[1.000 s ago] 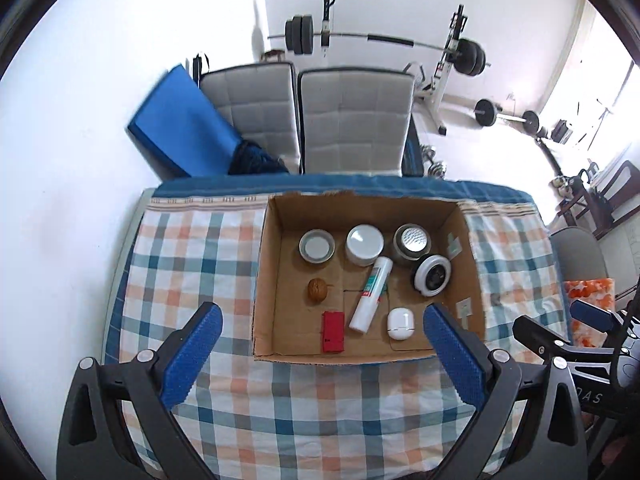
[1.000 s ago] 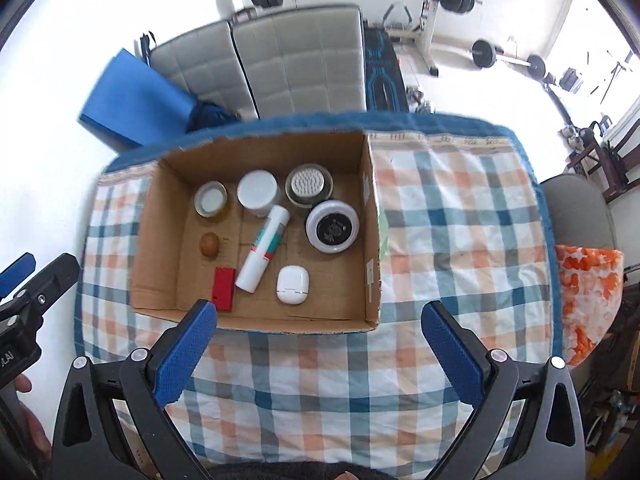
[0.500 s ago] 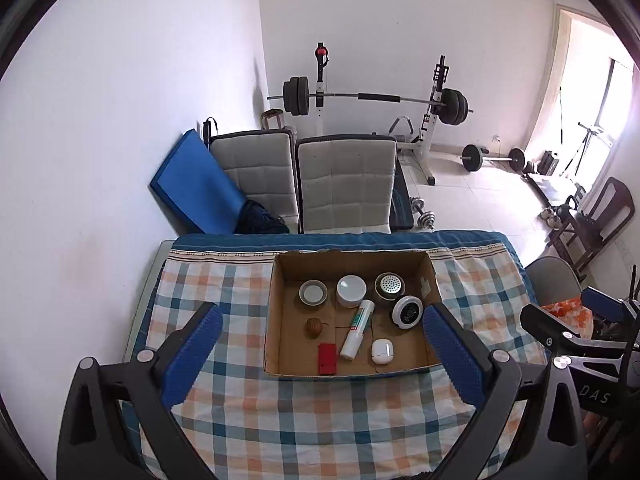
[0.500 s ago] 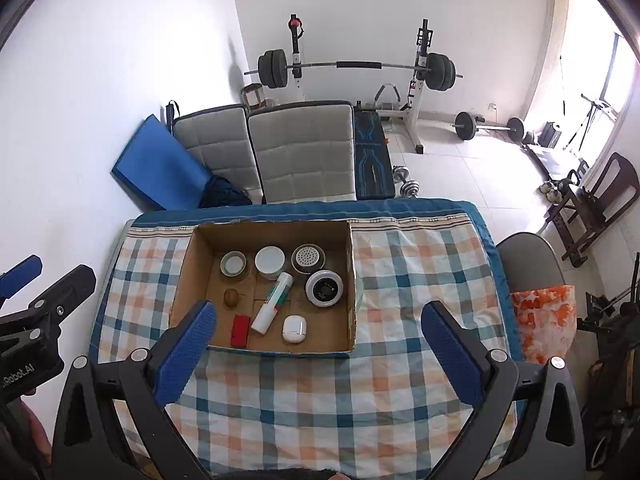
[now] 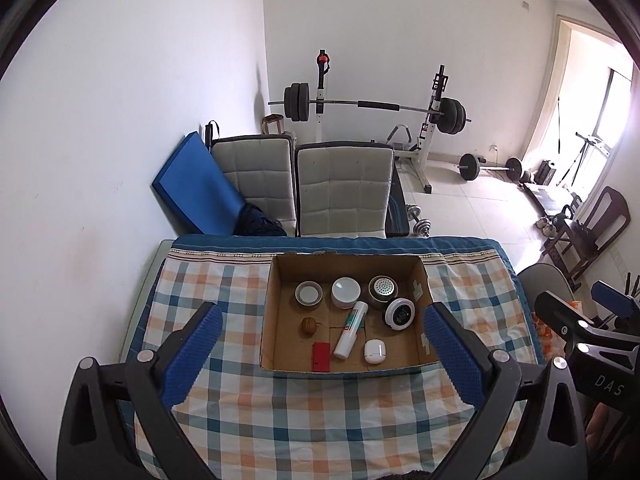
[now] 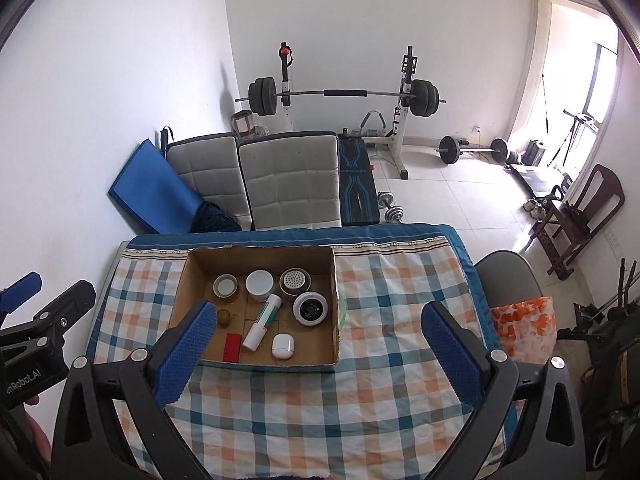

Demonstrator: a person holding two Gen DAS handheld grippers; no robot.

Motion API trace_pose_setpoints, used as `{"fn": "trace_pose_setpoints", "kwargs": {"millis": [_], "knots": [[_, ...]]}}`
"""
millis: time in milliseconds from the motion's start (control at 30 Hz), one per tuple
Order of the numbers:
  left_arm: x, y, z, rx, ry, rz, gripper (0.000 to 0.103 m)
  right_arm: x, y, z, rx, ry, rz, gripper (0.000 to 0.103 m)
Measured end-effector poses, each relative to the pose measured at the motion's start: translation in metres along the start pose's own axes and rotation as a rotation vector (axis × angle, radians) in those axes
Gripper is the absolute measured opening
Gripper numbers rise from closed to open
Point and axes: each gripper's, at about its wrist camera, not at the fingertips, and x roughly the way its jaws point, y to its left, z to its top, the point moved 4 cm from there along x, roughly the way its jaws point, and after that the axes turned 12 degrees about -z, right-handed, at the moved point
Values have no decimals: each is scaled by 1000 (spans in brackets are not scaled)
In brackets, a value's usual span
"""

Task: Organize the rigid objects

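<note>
A shallow cardboard box (image 5: 276,268) (image 6: 336,280) sits on a checked tablecloth (image 5: 320,412) (image 6: 392,360). In it lie a white tube (image 5: 351,330) (image 6: 263,322), a red block (image 5: 320,356) (image 6: 231,347), a walnut (image 5: 309,325) (image 6: 223,317), a small white case (image 5: 375,351) (image 6: 283,345), a black-and-white round jar (image 5: 399,313) (image 6: 309,308), a white-lidded jar (image 5: 345,292) (image 6: 259,285), a perforated tin (image 5: 383,289) (image 6: 295,281) and a low round tin (image 5: 309,294) (image 6: 226,287). My left gripper (image 5: 320,356) and right gripper (image 6: 316,356) are both open, empty and held high above the table's near side.
Two grey padded chairs (image 5: 344,188) and a blue mat (image 5: 196,188) stand behind the table. A barbell rack (image 5: 376,108) and weights are at the far wall. A grey chair with an orange cloth (image 6: 520,320) is right of the table.
Both grippers have risen and pulled back from the box, so the whole room now shows. Both jaws stay open. The objects in the box have not moved.
</note>
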Motion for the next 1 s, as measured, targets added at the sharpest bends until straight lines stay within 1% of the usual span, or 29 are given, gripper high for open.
{"fn": "trace_pose_setpoints", "kwargs": {"millis": [533, 833, 1000], "knots": [[-3, 5, -14, -33, 18, 12, 103, -5, 2, -15, -19, 6, -15, 103], [-3, 6, -14, -28, 19, 7, 103, -10, 0, -25, -9, 5, -37, 103], [-10, 1, -21, -32, 15, 3, 103, -13, -1, -29, -6, 5, -38, 103]]}}
